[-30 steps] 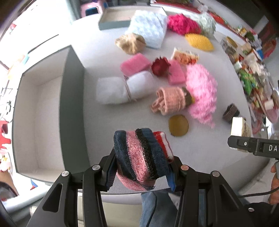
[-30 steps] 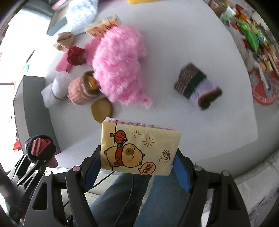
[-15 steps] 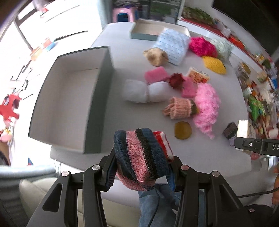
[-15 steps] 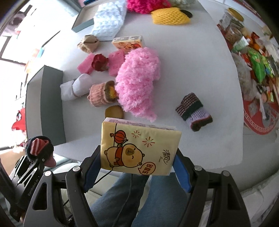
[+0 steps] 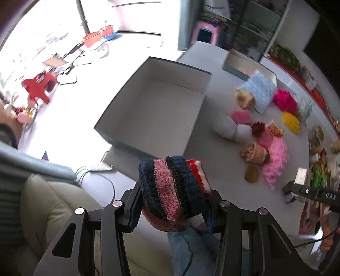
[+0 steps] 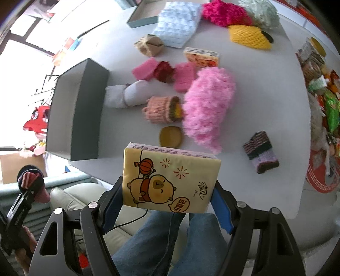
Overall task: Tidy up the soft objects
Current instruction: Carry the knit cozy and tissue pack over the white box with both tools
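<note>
My left gripper (image 5: pixel 173 209) is shut on a striped knitted roll (image 5: pixel 172 191) of pink, navy and red wool, held above the table's near edge. In the right wrist view the same gripper (image 6: pixel 29 182) shows at the lower left. My right gripper (image 6: pixel 167 203) is shut on a yellow tissue pack (image 6: pixel 170 180) with a cartoon bear print. An open grey box (image 5: pixel 155 110) stands empty at the table's left; its dark wall (image 6: pixel 87 110) faces the right camera. Soft items lie beside it: a fluffy pink piece (image 6: pixel 208 106), a white roll (image 6: pixel 127 95), a peach knitted roll (image 6: pixel 159 109).
Further back lie pink sponges (image 6: pixel 184 76), a blue quilted pad (image 6: pixel 176 23), a yellow mesh piece (image 6: pixel 248 36), a second tissue pack (image 6: pixel 200 56) and a shallow tray (image 6: pixel 142 14). A dark striped knit (image 6: pixel 260 151) lies at right. Snack packets (image 6: pixel 327 102) crowd the right edge. A person's jeans (image 6: pixel 170 244) and a sofa (image 5: pixel 53 212) are below.
Both grippers rose and rolled with their loads still held. The left one swung left, so the open box now sits ahead of it at centre.
</note>
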Demonstrator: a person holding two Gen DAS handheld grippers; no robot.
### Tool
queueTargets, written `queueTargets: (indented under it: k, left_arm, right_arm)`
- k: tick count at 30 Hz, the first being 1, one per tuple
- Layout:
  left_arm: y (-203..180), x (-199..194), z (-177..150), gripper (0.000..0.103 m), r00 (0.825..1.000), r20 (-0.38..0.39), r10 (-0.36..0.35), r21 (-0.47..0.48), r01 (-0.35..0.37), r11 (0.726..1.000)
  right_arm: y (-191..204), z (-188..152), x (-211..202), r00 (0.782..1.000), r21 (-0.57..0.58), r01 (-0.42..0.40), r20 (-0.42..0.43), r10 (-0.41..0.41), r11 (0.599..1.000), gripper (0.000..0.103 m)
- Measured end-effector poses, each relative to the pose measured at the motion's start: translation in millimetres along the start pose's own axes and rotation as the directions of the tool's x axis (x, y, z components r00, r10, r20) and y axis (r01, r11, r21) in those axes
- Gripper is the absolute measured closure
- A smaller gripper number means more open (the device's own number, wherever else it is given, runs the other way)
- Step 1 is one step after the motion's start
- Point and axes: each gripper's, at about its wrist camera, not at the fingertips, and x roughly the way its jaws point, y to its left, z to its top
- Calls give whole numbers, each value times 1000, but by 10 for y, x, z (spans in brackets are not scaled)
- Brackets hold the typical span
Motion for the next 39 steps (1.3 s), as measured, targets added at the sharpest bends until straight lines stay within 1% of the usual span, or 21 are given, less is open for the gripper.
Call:
queueTargets:
  k: [5,10,16,22,23,26,29,31,34,37,39]
  left_arm:
    - [154,-90,70,55,1000,19,23,-39,-23,999]
    - [254,-95,231,55,999,41,24,-48,-22,999]
    - [386,19,590,55,998,55,4,-7,-4,1000]
    - [505,227,1034,55,999,52,-16,58,13,998]
    - [520,266,1099,55,998,51,-20,73,16,997]
    - [574,439,1305,55,999,33,-18,92,15,996]
    - [615,608,1470,55,999,15,-40,94,39,995]
    - [622,737,1549,55,999,-1,-42,102,41,994]
    - [645,941,1643,55,998,-31,-54,104,57,993]
    - [675,1165,1721,55,994,-75,-79,94,86,992]
    - [683,1287,1747,55,992,-99,-82,88,91,992]
  right_arm:
    - [205,24,-18,1000,-34,-30,-3,30,999,25]
    - [482,134,-77,999,-80,-42,30,45,996,25]
    - [913,374,-80,996,-113,-47,69,55,992,25]
    - [1435,711,0,994,-120,-47,97,58,992,25]
    - [1572,799,34,993,-127,-50,101,63,991,25]
    - [1857,1009,135,991,-139,-60,113,76,989,25]
    - [2104,1191,272,991,-136,-80,97,94,987,25]
    - [2255,1297,362,992,-145,-72,94,86,987,25]
    - [2397,1450,492,994,-143,-62,79,74,988,25]
    - [2519,1637,692,997,-134,-68,38,74,989,25]
    - [2550,1724,802,997,-132,-72,12,74,989,25]
